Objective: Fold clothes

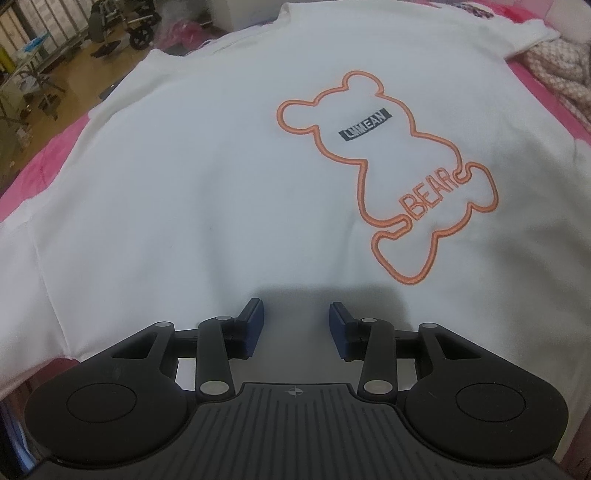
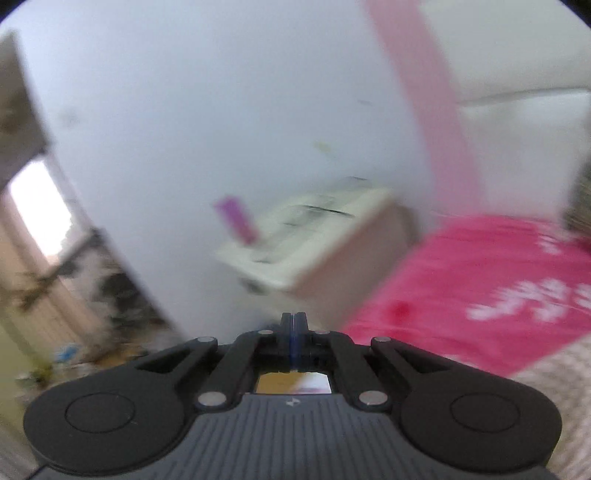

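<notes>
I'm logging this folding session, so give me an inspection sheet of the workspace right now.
Surface: pink bedcover, largely covered by the garment.
Job's things: white sweatshirt spread flat, orange bear outline facing up; no fold started.
Clutter: patterned fabric at the far right edge.
Grippers: left gripper open, low over the near hem, holding nothing; right gripper shut, empty, pointing away from the bed, view blurred.
Cables: nothing seen.
Surroundings: white wall, pale cabinet, wheeled equipment on the floor.

White wall (image 2: 207, 96), pale cabinet (image 2: 314, 240)
</notes>
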Demonstrator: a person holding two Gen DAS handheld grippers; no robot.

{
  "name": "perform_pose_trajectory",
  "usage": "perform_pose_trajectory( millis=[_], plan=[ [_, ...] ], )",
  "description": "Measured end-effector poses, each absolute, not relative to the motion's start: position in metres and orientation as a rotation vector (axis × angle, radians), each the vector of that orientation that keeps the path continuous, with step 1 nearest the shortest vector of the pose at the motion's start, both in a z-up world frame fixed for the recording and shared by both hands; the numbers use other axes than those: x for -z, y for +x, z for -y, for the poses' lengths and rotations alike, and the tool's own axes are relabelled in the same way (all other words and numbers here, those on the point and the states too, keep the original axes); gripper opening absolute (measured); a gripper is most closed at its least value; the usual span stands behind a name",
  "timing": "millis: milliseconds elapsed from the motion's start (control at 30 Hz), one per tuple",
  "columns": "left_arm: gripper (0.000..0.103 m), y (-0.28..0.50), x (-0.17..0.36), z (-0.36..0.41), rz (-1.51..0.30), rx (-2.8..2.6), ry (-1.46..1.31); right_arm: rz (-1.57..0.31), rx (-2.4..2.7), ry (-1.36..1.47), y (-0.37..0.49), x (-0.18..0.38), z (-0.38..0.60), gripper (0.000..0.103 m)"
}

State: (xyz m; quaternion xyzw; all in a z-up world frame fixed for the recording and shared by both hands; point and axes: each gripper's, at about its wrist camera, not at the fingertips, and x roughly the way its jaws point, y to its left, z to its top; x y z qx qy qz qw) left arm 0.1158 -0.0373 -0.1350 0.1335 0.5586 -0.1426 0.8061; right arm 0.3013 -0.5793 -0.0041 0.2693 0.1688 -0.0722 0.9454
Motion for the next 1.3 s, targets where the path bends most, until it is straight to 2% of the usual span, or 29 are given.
perform_pose_trajectory(
  millis=[67,133,200,233,333,633,733,800,867,900,933,1100,1300],
  plan=[
    [0.039,0.115,0.135,0.037,-1.194,0.300,0.274,-0.342,0.093,0.495,0.300,-0.014,0.562,0.000],
    [0.039,0.114,0.135,0.036,-1.191,0.302,0.259,-0.432,0.170,0.477,0.311,-0.015,0.564,0.003],
    [0.039,0.113,0.134,0.036,-1.186,0.308,0.253,-0.526,0.278,0.564,0.321,-0.001,0.585,0.026],
    [0.039,0.112,0.134,0.036,-1.183,0.312,0.253,-0.566,0.323,0.598,0.325,0.007,0.594,0.045],
    [0.039,0.110,0.135,0.034,-1.187,0.320,0.250,-0.645,0.403,0.643,0.331,0.036,0.617,0.046],
    [0.042,0.121,0.138,0.035,-1.225,0.334,0.261,-0.830,0.584,0.744,0.349,0.108,0.671,0.056],
    [0.042,0.123,0.138,0.036,-1.235,0.334,0.265,-0.830,0.568,0.762,0.359,0.116,0.676,0.057],
    [0.042,0.124,0.138,0.036,-1.240,0.333,0.266,-0.811,0.557,0.746,0.362,0.116,0.674,0.049],
    [0.042,0.124,0.139,0.035,-1.242,0.329,0.265,-0.780,0.552,0.725,0.362,0.114,0.672,0.020],
    [0.042,0.124,0.139,0.035,-1.242,0.327,0.264,-0.755,0.547,0.724,0.360,0.113,0.672,0.012],
    [0.042,0.124,0.139,0.035,-1.241,0.325,0.264,-0.728,0.544,0.723,0.357,0.111,0.671,0.009],
    [0.042,0.122,0.138,0.034,-1.234,0.318,0.265,-0.542,0.468,0.673,0.336,0.077,0.653,0.008],
    [0.042,0.121,0.123,0.030,-1.196,0.285,0.210,-0.383,0.139,0.638,0.303,-0.004,0.573,0.008]
  ],
)
